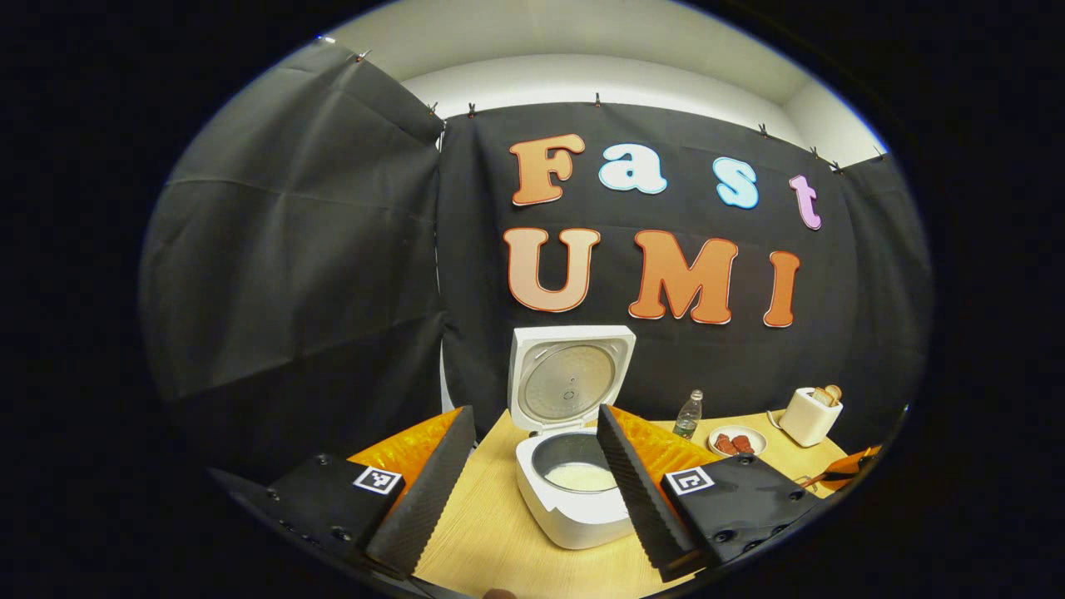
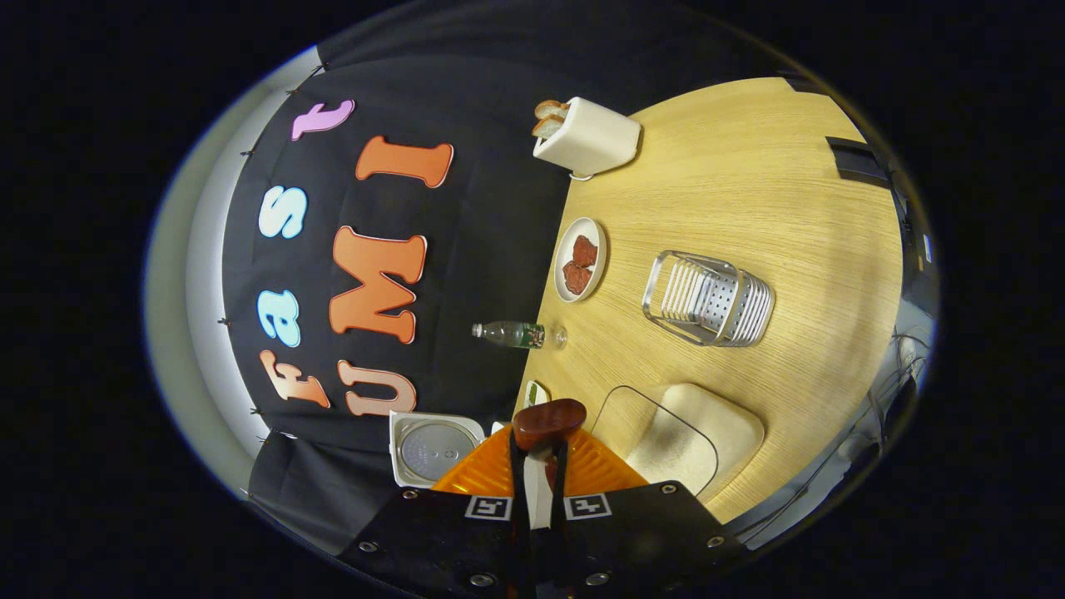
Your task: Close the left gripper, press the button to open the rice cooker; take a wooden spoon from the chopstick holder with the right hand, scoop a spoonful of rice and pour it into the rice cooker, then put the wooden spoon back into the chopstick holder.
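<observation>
**Rice cooker open, spoon in the right gripper**

Pale wooden table (image 2: 749, 175) carries everything, with black cloth hung behind it. At its back edge stands the white rice cooker (image 1: 574, 499), lid (image 1: 568, 387) swung up against the cloth and the dark inner pot showing a shallow layer of white rice (image 1: 581, 477) at the bottom.

Seen in the left gripper view, the left gripper (image 1: 524, 491) has its ribbed black fingers spread wide, one on each side of the cooker as the camera sees it, holding nothing.

In the right gripper view (the picture is turned on its side), the right gripper (image 2: 538, 474) has its fingers drawn close together on a pale handle, and the brown bowl of the wooden spoon (image 2: 547, 420) stands out just beyond the fingertips. The cooker's raised lid shows just beside the gripper there.

Near the cooker lies a clear container of rice (image 2: 691, 433) on the table. Farther from the cooker stands the metal chopstick holder (image 2: 715, 299). Along the back edge, going away from the cooker, come a small plastic bottle (image 1: 687, 413), a white plate with reddish pieces (image 1: 736, 440), and a cream toaster (image 1: 809, 416) with bread in its slots.
</observation>
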Motion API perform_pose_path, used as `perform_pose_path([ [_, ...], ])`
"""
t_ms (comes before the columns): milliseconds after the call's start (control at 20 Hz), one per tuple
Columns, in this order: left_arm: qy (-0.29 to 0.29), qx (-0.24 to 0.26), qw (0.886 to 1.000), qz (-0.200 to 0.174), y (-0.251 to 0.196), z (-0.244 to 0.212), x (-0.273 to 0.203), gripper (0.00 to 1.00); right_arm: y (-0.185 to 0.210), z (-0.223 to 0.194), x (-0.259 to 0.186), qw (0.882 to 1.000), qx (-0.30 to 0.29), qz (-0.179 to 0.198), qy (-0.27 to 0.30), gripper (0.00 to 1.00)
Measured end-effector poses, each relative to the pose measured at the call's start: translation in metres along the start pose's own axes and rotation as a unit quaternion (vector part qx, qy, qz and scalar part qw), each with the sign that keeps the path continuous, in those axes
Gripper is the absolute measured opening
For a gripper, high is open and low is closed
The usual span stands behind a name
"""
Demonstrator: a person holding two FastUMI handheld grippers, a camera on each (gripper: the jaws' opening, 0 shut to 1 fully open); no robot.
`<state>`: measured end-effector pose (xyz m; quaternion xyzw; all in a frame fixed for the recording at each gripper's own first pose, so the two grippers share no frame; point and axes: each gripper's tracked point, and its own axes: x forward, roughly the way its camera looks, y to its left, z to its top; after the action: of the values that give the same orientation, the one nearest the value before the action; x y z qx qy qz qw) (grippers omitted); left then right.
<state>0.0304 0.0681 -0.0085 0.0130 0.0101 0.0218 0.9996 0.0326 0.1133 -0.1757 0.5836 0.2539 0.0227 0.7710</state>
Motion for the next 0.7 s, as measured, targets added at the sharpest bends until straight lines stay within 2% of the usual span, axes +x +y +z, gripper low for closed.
perform_pose_path([
  [250, 0.002, -0.009, 1.0, 0.004, 0.002, -0.003, 0.002, 0.99, 0.054, -0.004, 0.013, 1.0, -0.011, 0.027, 0.01, 0.08],
  [400, -0.005, -0.012, 1.0, 0.003, 0.004, -0.006, 0.001, 0.99, 0.084, -0.019, 0.036, 0.999, -0.011, 0.036, 0.03, 0.09],
  [700, 0.006, -0.017, 1.0, -0.01, -0.001, -0.012, 0.001, 1.0, 0.16, -0.063, 0.093, 0.994, -0.053, 0.075, 0.062, 0.08],
])
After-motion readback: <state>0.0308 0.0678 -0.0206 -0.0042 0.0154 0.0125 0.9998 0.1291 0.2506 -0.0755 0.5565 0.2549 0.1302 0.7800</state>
